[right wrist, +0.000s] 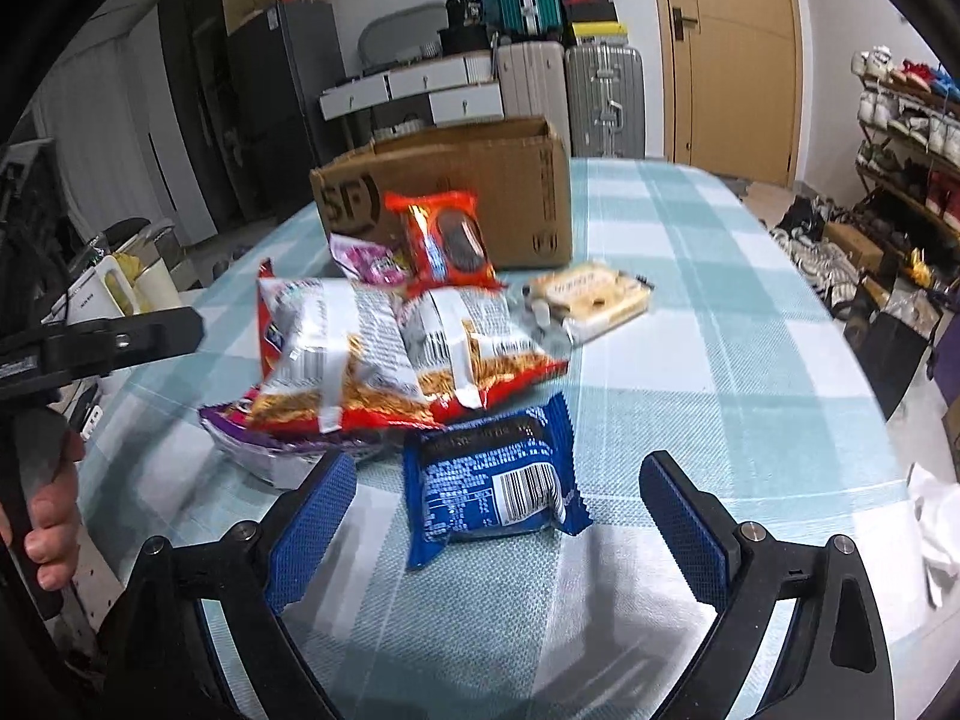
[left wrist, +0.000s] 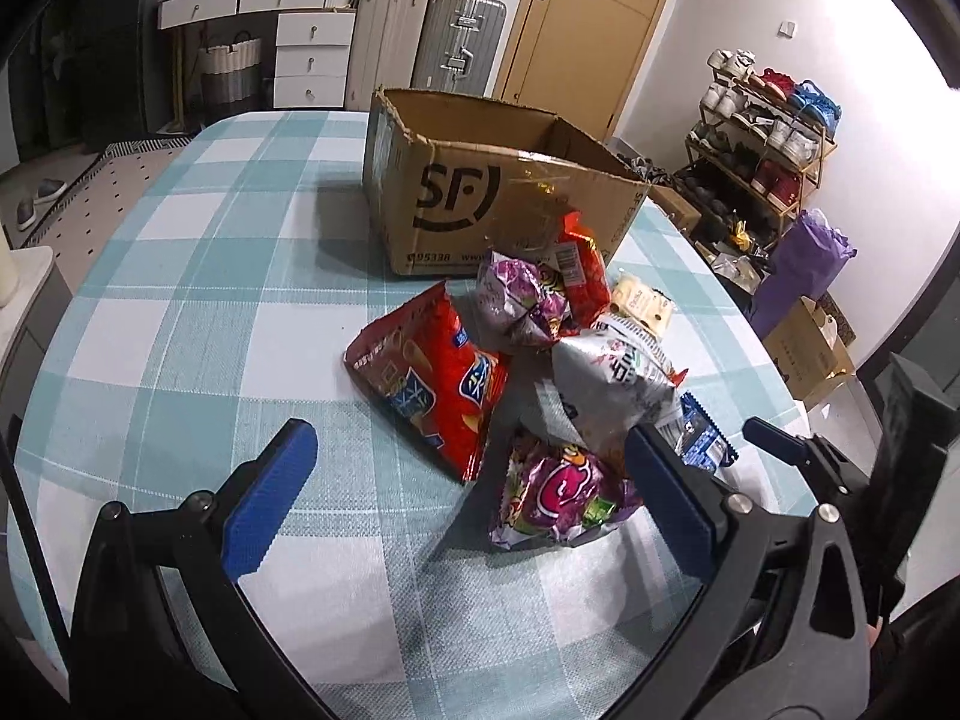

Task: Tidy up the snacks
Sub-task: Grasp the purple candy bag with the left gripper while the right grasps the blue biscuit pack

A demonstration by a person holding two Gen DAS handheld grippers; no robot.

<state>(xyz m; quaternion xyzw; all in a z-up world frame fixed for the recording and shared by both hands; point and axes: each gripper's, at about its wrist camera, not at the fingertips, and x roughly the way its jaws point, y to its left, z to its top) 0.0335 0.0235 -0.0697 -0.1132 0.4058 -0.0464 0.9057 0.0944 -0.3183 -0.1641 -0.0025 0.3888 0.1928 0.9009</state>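
A pile of snack packets lies on the checked tablecloth in front of an open cardboard box (left wrist: 504,192) that also shows in the right wrist view (right wrist: 456,180). In the left wrist view I see a red chip bag (left wrist: 432,384), a purple bag (left wrist: 558,492) and a silver bag (left wrist: 612,372). My left gripper (left wrist: 468,456) is open and empty, just short of the purple bag. My right gripper (right wrist: 498,492) is open, its fingers either side of a blue biscuit packet (right wrist: 492,480) without touching it. A red biscuit packet (right wrist: 444,240) leans on the box.
A pale cracker pack (right wrist: 594,294) lies right of the pile. The table's right edge drops to a shoe rack (left wrist: 762,138) and floor clutter. Suitcases (left wrist: 456,36) and drawers stand behind the table. The other gripper (right wrist: 108,342) and a hand appear at the left of the right wrist view.
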